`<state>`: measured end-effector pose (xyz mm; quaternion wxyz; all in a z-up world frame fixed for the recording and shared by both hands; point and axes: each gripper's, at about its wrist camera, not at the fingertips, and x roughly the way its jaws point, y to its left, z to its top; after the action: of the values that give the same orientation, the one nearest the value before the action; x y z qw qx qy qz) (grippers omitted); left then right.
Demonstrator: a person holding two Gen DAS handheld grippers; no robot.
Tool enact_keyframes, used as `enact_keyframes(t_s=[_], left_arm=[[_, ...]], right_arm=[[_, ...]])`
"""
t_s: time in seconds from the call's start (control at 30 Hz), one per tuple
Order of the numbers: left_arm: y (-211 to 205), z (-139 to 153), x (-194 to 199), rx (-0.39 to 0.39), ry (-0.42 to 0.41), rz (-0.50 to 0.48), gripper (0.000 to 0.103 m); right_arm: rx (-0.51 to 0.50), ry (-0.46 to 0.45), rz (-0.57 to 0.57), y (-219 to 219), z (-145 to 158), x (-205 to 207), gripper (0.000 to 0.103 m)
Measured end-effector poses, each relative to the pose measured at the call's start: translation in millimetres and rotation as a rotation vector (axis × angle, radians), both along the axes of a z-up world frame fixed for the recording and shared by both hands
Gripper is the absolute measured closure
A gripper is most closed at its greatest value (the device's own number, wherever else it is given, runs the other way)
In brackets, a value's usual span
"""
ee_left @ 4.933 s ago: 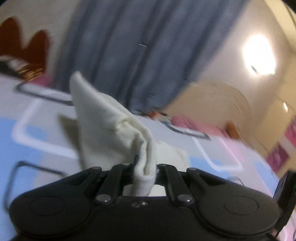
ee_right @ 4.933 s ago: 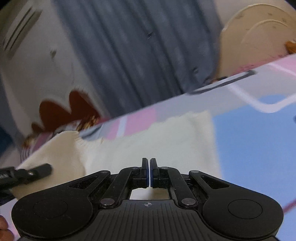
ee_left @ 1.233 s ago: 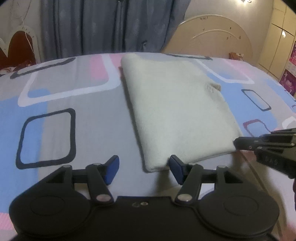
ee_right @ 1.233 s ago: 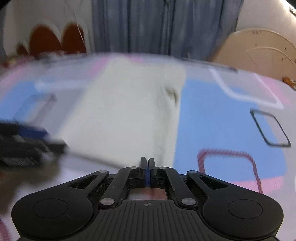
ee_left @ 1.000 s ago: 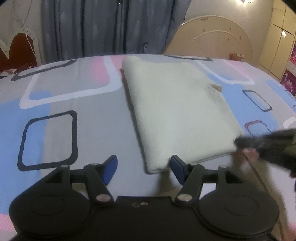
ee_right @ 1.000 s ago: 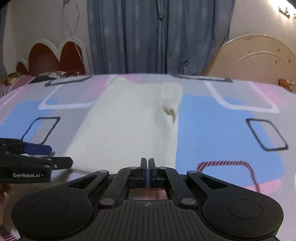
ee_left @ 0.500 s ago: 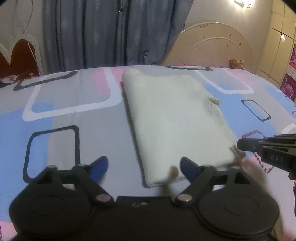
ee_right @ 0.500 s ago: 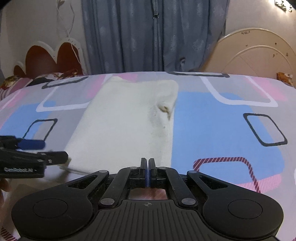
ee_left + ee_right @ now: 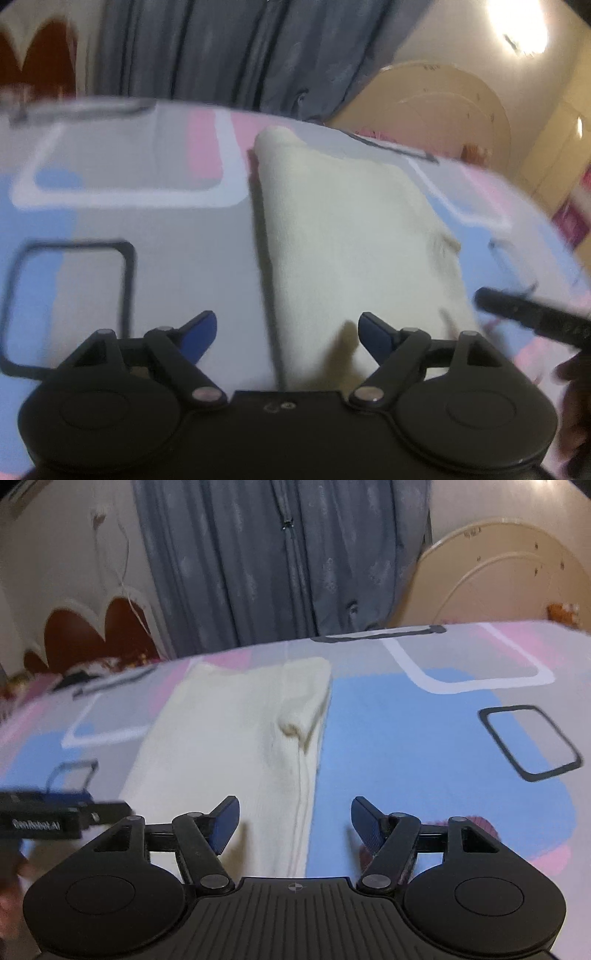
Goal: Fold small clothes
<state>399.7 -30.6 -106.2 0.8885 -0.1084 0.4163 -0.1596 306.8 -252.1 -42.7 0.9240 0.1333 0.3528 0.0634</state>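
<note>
The left tongs stand wide with nothing pressed between the blue pads; the near left corner of the cream garment lies on the bed in the gap between them, untouched. Their jaws have just eased a little narrower after spreading further a moment before. The right tongs also stand wide, their jaws having just been opening from fully shut, and the near right edge of the garment lies between them without either pad pressing on it. Half a second ago both views sat steadier and a little further from the cloth; now both are blurred and the near hem fills more of the lower frame, so the two tools look to be closing in on that hem together. In each view the other tool pokes in from the side, close by the garment's near corner. The garment itself lies flat as a long folded rectangle on the patterned bedsheet, running away toward the grey curtain, with a small puckered lump on its right edge. Judging from this, the lengthwise fold is done and the opened jaws are set to pinch the two near corners, probably to carry the hem over toward the far end.
</note>
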Motion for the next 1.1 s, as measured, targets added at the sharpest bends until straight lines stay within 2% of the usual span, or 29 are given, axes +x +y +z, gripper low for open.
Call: enact_keyframes(t_s=[0.03, 0.13, 0.27, 0.4, 0.57, 0.6, 0.63, 0.67, 0.7, 0.83, 0.93, 1.1], left_arm=[[0.5, -1.4, 5.5, -0.022, 0.009, 0.0, 0.019], [-2.9, -2.3, 18.8, -0.001, 0.002, 0.002, 0.019], [2.6, -7.5, 39.3, -0.064, 0.037, 0.013, 0.02], [4.7, -11.9, 52.7, -0.083, 0.045, 0.01, 0.019], [2.4, -14.5, 55.7, -0.086, 0.037, -0.001, 0.017], [2.6, -14.6, 55.3, -0.082, 0.036, -0.003, 0.017], [3.0, -13.9, 55.3, -0.078, 0.035, -0.008, 0.017], [3.0, -13.3, 54.6, -0.075, 0.035, -0.012, 0.017], [2.2, -12.2, 54.5, -0.072, 0.035, -0.014, 0.017], [1.7, -11.2, 55.0, -0.057, 0.032, -0.027, 0.017], [-1.7, -10.7, 57.9, -0.06, 0.032, -0.042, 0.018], [-11.1, -12.0, 74.0, -0.072, 0.042, -0.057, 0.015]], right_arm=[[0.031, 0.005, -0.007, -3.5, -0.6, 6.5, 0.036], [0.125, 0.026, -0.02, -16.0, -4.9, 28.5, 0.036], [0.251, 0.064, -0.035, -33.4, -18.1, 53.4, 0.036], [0.339, 0.112, -0.017, -41.2, -36.2, 67.3, 0.036], [0.346, 0.087, 0.012, -39.1, -38.3, 72.1, 0.037], [0.342, 0.079, 0.023, -39.3, -38.3, 72.8, 0.048], [0.35, 0.094, 0.02, -43.7, -41.8, 75.1, 0.066], [0.399, 0.103, -0.002, -52.7, -45.7, 76.1, 0.067], [0.425, 0.101, -0.022, -61.2, -47.0, 75.4, 0.067], [0.373, 0.074, -0.035, -58.5, -36.5, 68.9, 0.067], [0.329, 0.089, -0.008, -48.6, -34.7, 70.8, 0.044], [0.343, 0.091, -0.006, -51.3, -40.4, 72.4, 0.044]])
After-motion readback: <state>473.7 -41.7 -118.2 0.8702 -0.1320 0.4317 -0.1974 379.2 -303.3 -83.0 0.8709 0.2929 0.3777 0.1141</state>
